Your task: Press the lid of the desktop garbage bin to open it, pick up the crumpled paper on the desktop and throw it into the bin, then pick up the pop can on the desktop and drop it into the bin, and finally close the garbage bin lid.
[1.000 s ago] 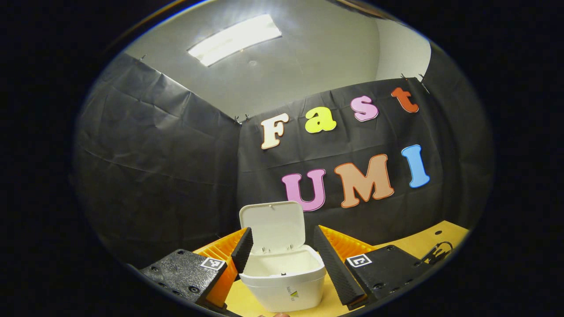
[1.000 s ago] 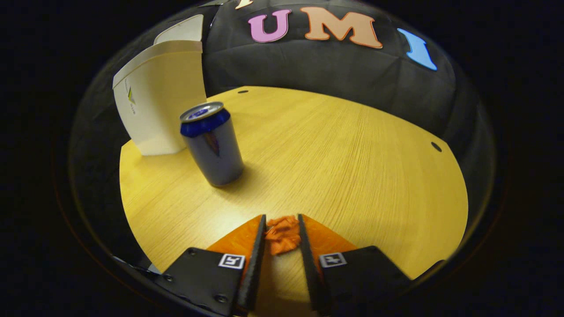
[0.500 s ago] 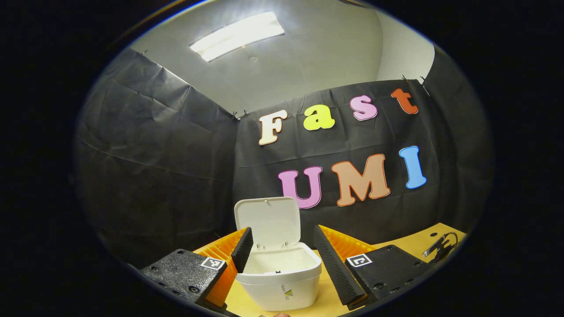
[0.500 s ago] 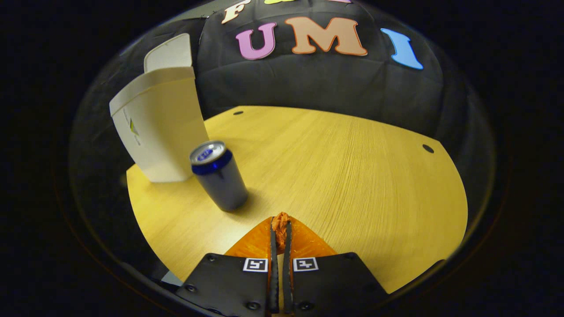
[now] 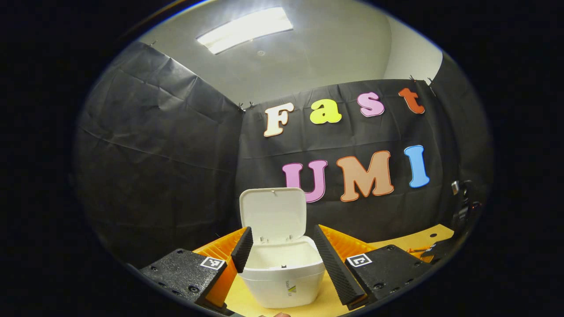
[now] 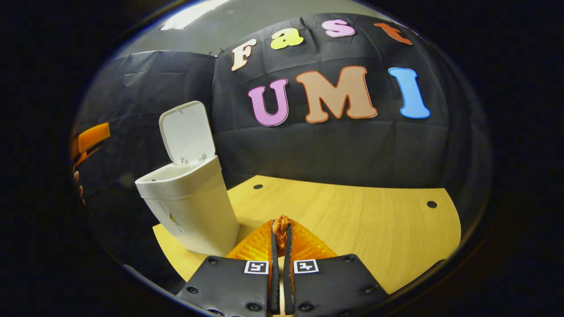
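Orange paper ball (image 6: 280, 225) pinched in right gripper (image 6: 279, 229), above the desk (image 6: 374, 229).

Right jaws nearly closed on the paper, just beside the white bin (image 6: 189, 207). Bin lid (image 5: 273, 213) upright, open. Left gripper (image 5: 282, 246) with jaws wide, empty, facing the bin.

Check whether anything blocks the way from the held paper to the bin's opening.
Nothing visible does. The right claw is shut on the crumpled paper; the bin stands ahead to its left, lid tilted up and back, its mouth uncovered.
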A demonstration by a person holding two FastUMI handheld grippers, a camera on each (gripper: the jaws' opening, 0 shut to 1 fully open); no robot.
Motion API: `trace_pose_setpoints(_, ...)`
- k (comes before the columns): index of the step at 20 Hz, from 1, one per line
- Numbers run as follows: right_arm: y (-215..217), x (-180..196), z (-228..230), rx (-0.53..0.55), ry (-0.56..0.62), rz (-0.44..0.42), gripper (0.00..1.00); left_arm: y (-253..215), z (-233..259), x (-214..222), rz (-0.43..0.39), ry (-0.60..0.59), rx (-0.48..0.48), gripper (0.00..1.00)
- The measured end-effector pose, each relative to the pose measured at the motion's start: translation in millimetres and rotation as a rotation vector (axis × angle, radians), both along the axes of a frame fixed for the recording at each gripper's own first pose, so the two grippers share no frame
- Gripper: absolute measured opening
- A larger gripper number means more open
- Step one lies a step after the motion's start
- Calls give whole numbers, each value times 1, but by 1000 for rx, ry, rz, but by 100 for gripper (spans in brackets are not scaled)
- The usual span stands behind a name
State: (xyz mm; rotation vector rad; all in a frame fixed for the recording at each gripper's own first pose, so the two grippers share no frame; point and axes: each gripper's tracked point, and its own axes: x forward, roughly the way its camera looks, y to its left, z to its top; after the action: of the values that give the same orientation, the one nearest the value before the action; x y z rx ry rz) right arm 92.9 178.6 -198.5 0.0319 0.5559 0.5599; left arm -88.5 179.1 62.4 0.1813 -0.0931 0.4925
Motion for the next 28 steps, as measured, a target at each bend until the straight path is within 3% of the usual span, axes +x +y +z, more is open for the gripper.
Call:
trace_pose_setpoints(6, 82, 15, 66, 78, -129, 109, 4, 34, -3, -29, 70, 0, -16, 84)
trace_pose_setpoints(11, 143, 16, 83, 103, -165, 176, 6, 63, -7, -55, 123, 4, -28, 84)
trace_pose_setpoints(23, 266, 8, 62, 81, -143, 288, 8, 116, -24, -96, 194, 38, -52, 85)
trace_pose_setpoints(25, 275, 8, 60, 83, -142, 287, 25, 120, -26, -95, 192, 43, -59, 85)
trace_pose_setpoints(28, 273, 10, 67, 86, -181, 266, 98, 120, -28, -90, 173, 43, -59, 85)
